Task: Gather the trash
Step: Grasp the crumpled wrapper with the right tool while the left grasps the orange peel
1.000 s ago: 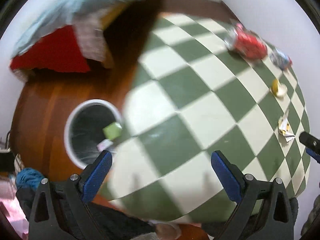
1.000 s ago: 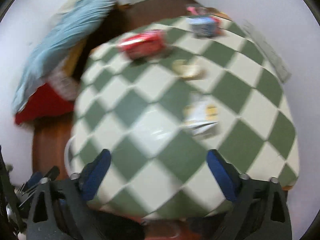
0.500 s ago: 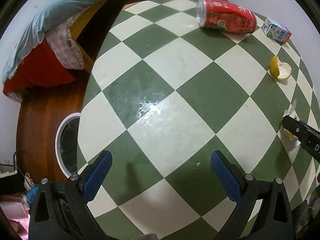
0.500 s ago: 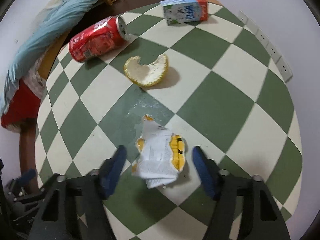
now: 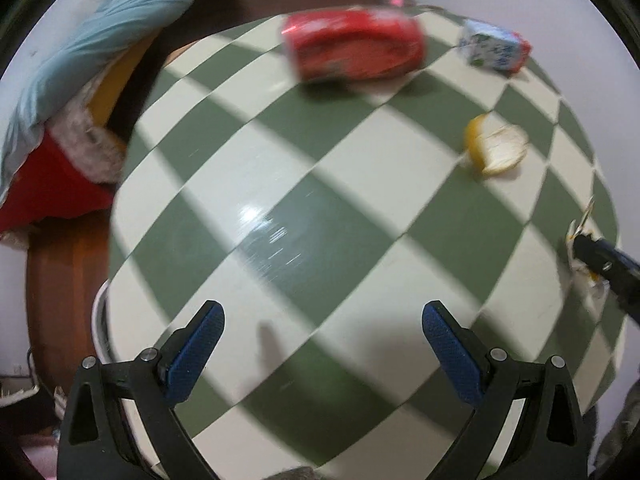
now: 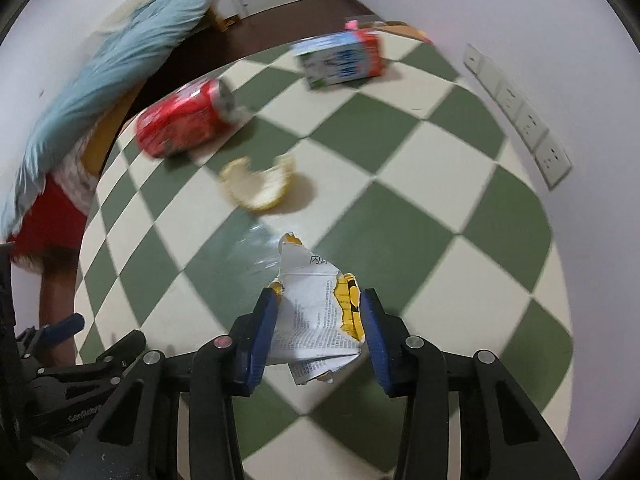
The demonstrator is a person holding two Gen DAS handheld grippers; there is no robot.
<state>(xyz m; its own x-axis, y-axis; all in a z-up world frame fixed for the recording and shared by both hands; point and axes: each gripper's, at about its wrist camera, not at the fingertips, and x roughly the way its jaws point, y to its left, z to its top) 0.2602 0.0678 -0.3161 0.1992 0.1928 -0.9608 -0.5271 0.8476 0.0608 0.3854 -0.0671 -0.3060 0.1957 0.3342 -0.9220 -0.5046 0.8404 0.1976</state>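
- Right gripper: jaws have just been closing, torn paper wrapper sits between the blue pads. Left pad touches the wrapper's edge, right pad is on or just beside the yellow torn edge. Looks like a grip, paper crumpling between them.
- Wrapper is white with printed text and yellow print. Its lower end rests on the green-and-white checkered table; its top sticks up past the fingertips.
- Left gripper: jaws wide apart, nothing between the pads, hovering over bare table surface. View is motion-blurred.
- From the left wrist view, the right gripper's finger and the wrapper show at the far right edge of the table.
- Trash count on the table: 1 red soda can lying on its side, 1 blue-and-white drink carton also on its side, 1 piece of citrus peel, 1 wrapper. Four items.
- Peel is the nearest item beyond the wrapper, not touching it. Can is further back to the left, carton at the far edge.
- White bin rim peeks out below the table's left edge. 1 bin.
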